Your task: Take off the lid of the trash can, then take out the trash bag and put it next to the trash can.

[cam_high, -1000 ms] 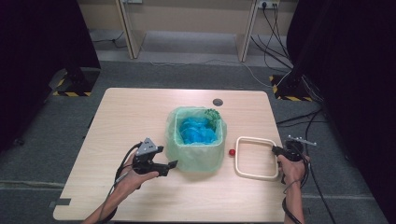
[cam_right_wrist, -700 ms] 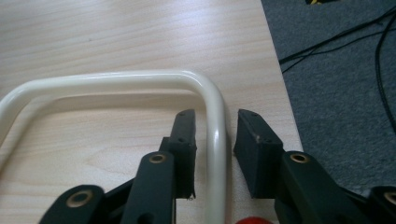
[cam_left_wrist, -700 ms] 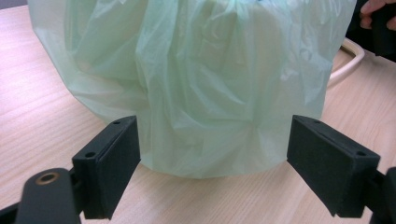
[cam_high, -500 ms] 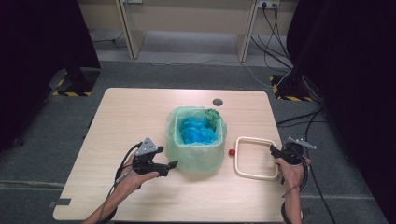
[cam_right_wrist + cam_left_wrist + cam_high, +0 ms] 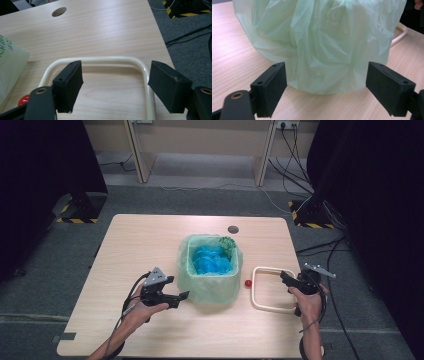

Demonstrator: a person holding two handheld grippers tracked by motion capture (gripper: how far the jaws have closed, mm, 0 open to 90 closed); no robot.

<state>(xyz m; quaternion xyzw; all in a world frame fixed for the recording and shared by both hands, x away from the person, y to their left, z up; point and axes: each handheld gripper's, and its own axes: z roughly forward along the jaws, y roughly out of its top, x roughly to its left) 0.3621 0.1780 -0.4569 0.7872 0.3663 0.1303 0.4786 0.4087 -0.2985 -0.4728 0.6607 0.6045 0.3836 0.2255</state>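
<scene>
A bin lined with a pale green plastic bag (image 5: 210,287) stands mid-table, with crumpled blue material (image 5: 212,260) inside it. My left gripper (image 5: 183,296) is open just left of the bag. In the left gripper view the bag (image 5: 322,42) bulges close in front of the spread jaws of the left gripper (image 5: 334,85). A cream square ring (image 5: 255,292) lies flat to the right of the bin. My right gripper (image 5: 284,276) is open at the ring's far right corner. In the right gripper view the ring (image 5: 100,60) runs between the jaws of the right gripper (image 5: 116,85).
A small red ball (image 5: 247,283) rests between bag and ring, and shows as the red ball (image 5: 23,99) in the right gripper view. The table (image 5: 145,245) has a cable hole (image 5: 233,229) behind the bin. Cables lie on the floor right of the table edge.
My right gripper has shifted a little left and nearer, over the ring's corner. The left gripper and the bag have stayed put.
</scene>
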